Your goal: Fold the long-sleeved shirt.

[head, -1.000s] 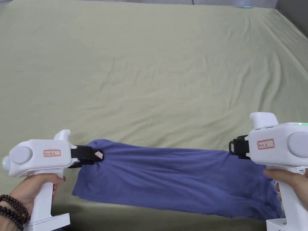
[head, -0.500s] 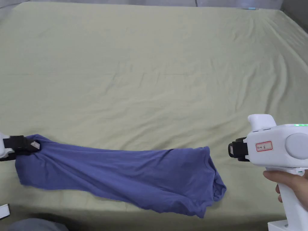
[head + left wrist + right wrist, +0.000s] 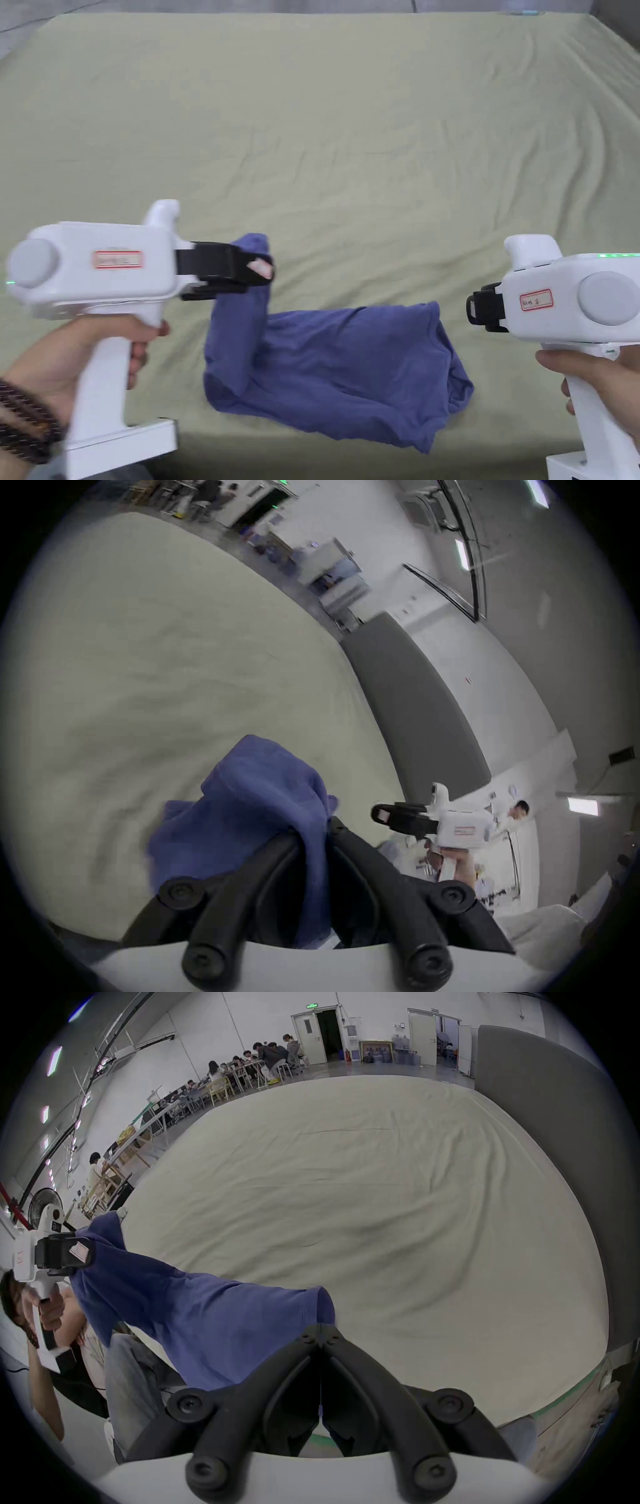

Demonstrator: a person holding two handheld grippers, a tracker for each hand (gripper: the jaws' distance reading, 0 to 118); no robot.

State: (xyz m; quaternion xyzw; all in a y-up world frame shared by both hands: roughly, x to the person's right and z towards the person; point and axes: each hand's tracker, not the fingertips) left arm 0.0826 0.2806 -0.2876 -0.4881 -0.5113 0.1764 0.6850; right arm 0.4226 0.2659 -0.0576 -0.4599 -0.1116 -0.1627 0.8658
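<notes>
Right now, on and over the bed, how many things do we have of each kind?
Blue shirt: 1, its left end lifted and clamped in the left claw
Claws: 2, the right claw shut on nothing, beside the shirt
Bed sheet: 1
Total: 4

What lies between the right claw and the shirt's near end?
Bare green sheet: the head view shows a gap between the right claw and the blue shirt.

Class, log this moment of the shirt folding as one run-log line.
left gripper: shut on shirt, lifting its end | right gripper: shut, holding nothing | shirt: rest lies on bed sheet
</notes>
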